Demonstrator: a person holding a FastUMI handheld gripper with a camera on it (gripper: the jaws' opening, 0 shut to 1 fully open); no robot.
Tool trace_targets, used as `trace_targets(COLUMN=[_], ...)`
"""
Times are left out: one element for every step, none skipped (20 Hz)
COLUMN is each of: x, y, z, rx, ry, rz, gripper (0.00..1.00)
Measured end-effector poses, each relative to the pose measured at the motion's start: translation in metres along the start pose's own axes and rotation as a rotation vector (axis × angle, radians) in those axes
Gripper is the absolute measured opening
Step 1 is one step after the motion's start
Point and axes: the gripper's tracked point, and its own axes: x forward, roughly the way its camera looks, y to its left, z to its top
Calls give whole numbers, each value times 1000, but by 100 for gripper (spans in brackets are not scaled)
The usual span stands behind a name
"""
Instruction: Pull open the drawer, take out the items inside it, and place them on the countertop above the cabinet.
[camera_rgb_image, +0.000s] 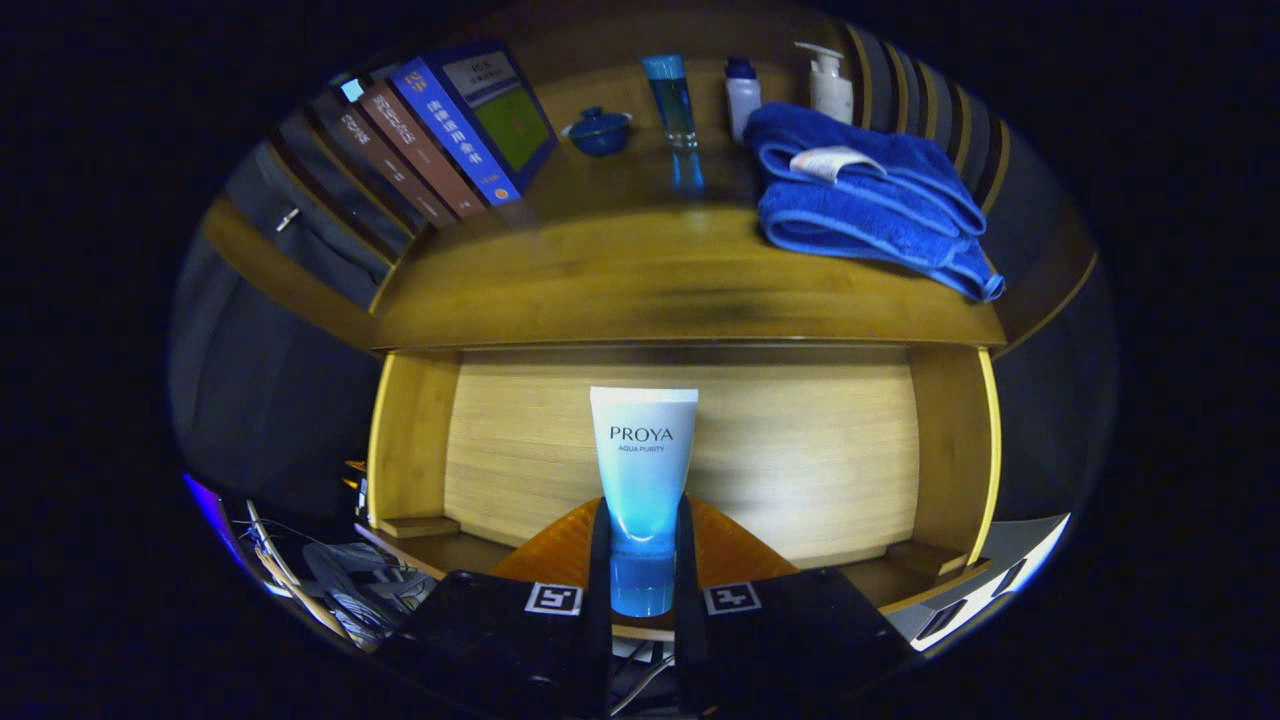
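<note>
The fingers (643, 560) are clamped on a tube (643, 480), which stands upright between them above the open drawer (800, 450). The step in hand looks like taking it out; next it likely needs lifting onto the table (640, 270) beyond, beside the folded towel (860, 200)

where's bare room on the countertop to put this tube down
The tool is shut on the tube. The countertop is bare along its front middle, between the leaning books and the folded blue towel. The back edge is crowded with a bowl and bottles.
</note>
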Motion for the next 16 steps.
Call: trace_targets(x=[-7,-13,-15,-13,-11,-8,-5,1,7,14,24,32,41,50,57,65], y=[2,1,1,1,3,3,2,2,0,0,0,0,1,2,4,6], z=[8,19,32,46,60,73,88,102,113,123,129,136,141,145,148,151], rx=[-8,-20,-26,-26,-22,-7,4,9,13,18,27,36,38,34,28,18], ry=[-9,-16,-25,-32,-38,-46,-53,-53,-53,-50,-38,-29,-18,-5,9,23], rz=[-6,-18,-31,-41,-46,-55,-61,-69,-78,-84,-96,-102,-107,-107,-114,-123], gripper=[29,29,29,29,29,29,29,29,29,29,29,29,29,29,29,29])
